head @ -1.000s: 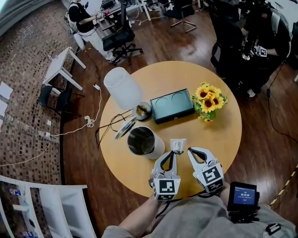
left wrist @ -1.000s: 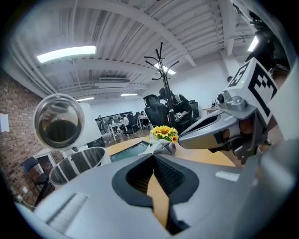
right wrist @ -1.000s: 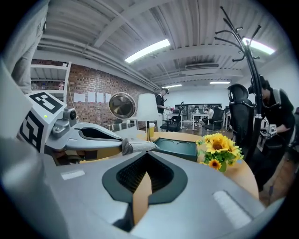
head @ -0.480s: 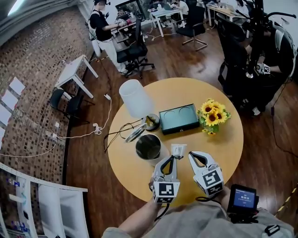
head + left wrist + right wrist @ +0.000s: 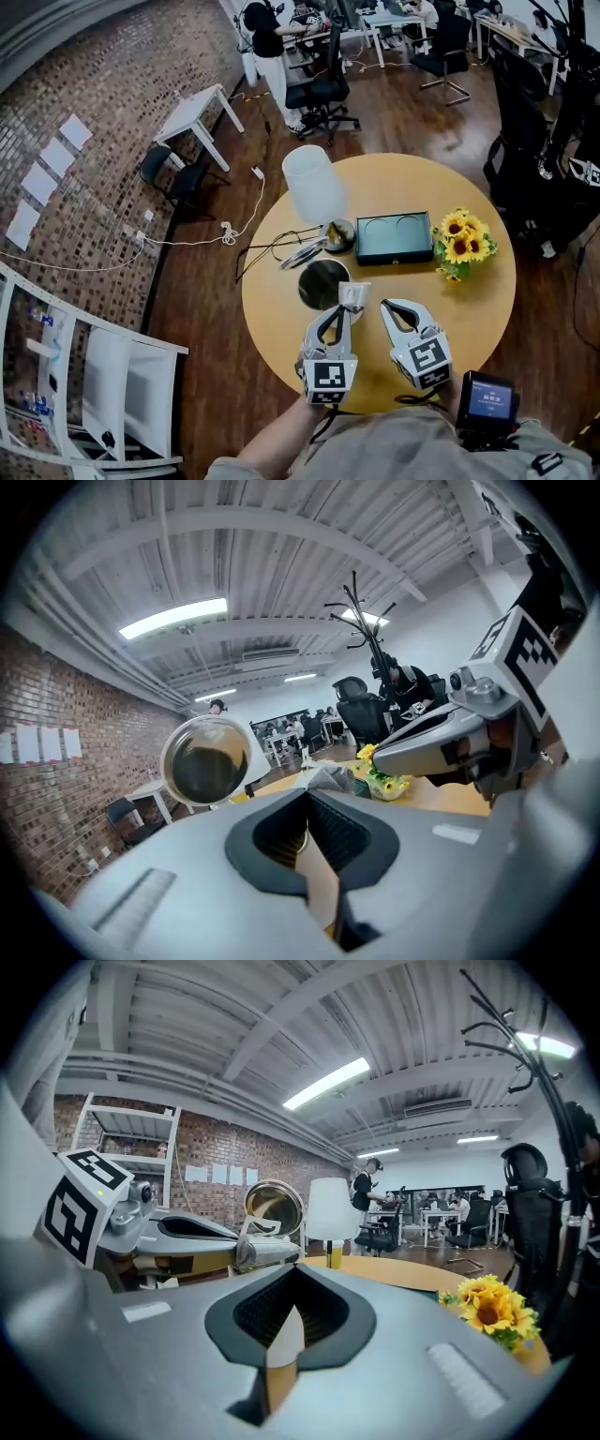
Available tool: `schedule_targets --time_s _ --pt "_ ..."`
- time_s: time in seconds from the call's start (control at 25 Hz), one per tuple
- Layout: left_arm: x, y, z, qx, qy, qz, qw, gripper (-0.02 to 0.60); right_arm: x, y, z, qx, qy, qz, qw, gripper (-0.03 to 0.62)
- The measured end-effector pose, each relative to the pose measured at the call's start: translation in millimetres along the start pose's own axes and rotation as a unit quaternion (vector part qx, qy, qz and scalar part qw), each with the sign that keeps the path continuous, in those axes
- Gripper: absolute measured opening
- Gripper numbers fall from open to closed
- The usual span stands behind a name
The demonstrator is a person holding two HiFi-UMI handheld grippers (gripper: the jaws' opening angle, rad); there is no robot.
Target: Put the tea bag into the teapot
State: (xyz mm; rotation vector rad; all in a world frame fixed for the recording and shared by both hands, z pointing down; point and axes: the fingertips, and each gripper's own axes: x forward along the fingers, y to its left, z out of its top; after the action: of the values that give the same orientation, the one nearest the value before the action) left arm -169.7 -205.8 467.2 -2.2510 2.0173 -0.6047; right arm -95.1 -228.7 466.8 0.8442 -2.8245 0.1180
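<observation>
The open steel teapot [image 5: 322,284] stands on the round wooden table [image 5: 469,309], just ahead and left of my grippers. My left gripper [image 5: 348,308] is shut on the white tea bag [image 5: 353,294], which is held up off the table beside the teapot's right rim. In the left gripper view the crumpled tea bag [image 5: 328,780] shows just past the closed jaws of that gripper [image 5: 307,795], with the teapot's mouth [image 5: 205,759] to the left. My right gripper [image 5: 384,307] is beside it; in its own view that gripper [image 5: 292,1271] has its jaws together, nothing between them.
Behind the teapot lie a glass lid [image 5: 302,253], a small bowl [image 5: 337,233] and a black cable [image 5: 267,251]. A white lamp shade [image 5: 313,183], a dark green tray [image 5: 394,238] and sunflowers [image 5: 462,246] stand further back. Chairs and desks ring the table.
Both grippers have risen together, the left one carrying the tea bag up off the table. The table now looks smaller, and the tea bag sits closer to the teapot's rim.
</observation>
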Motion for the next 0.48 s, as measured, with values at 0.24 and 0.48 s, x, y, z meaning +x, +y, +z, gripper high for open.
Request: schedule_targets --time_s 0.24,0.48 --pt "2.8 38.1 -14.4 -0.003 0.001 0.017 0.9998 0.008 26.9 10.7 0.2 -0.005 0.001 0.004 1.000 0.008" --pt "10.3 72.3 -33.4 -0.001 -0.005 -0.019 0.9998 0.006 54.5 27.1 2.0 -0.005 0.007 -0.035 0.999 0.008"
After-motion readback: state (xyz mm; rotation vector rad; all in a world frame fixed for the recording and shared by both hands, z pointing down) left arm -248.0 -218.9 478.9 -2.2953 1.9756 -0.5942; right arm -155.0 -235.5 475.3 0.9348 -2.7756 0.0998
